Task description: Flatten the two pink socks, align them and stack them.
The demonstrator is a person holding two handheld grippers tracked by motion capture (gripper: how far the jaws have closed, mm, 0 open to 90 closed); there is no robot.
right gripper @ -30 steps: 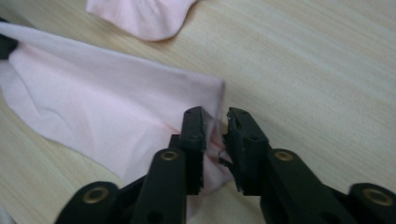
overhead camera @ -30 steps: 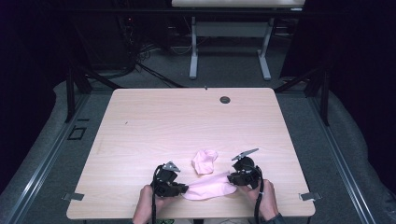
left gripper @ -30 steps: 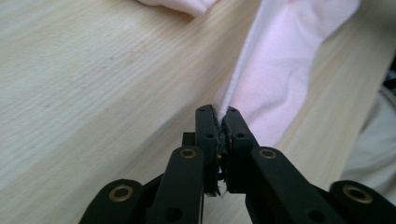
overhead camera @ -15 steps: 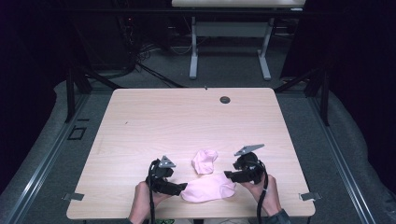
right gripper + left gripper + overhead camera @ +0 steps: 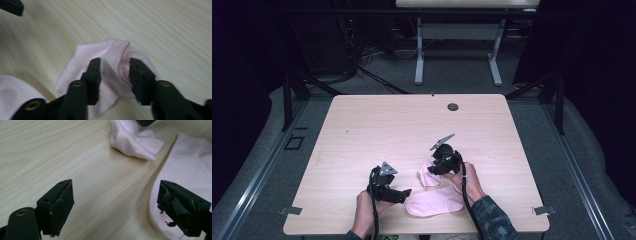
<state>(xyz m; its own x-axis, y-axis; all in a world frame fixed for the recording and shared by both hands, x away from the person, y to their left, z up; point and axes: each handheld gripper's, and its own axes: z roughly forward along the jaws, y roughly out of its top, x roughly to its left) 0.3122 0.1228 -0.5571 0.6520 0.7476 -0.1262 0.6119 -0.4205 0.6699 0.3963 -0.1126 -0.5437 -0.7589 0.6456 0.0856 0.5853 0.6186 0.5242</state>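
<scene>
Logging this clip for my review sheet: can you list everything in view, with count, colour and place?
socks: 2, pink; flat sock at near edge, crumpled sock just beyond it
table: 1, light wood, centre
grommet: 1, dark, table's far edge
second table: 1, pale, white legs, background
cables: several, dark, floor behind
left gripper: black, open, beside flat sock
right gripper: black, jaws astride crumpled sock
hands: 2, near edge

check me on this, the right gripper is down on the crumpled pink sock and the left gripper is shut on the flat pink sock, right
Not quite. The left gripper is open, not shut: the left gripper view shows its jaws wide apart, one of them over the flat pink sock's edge. The rest holds: the right gripper is down on the crumpled pink sock.
</scene>
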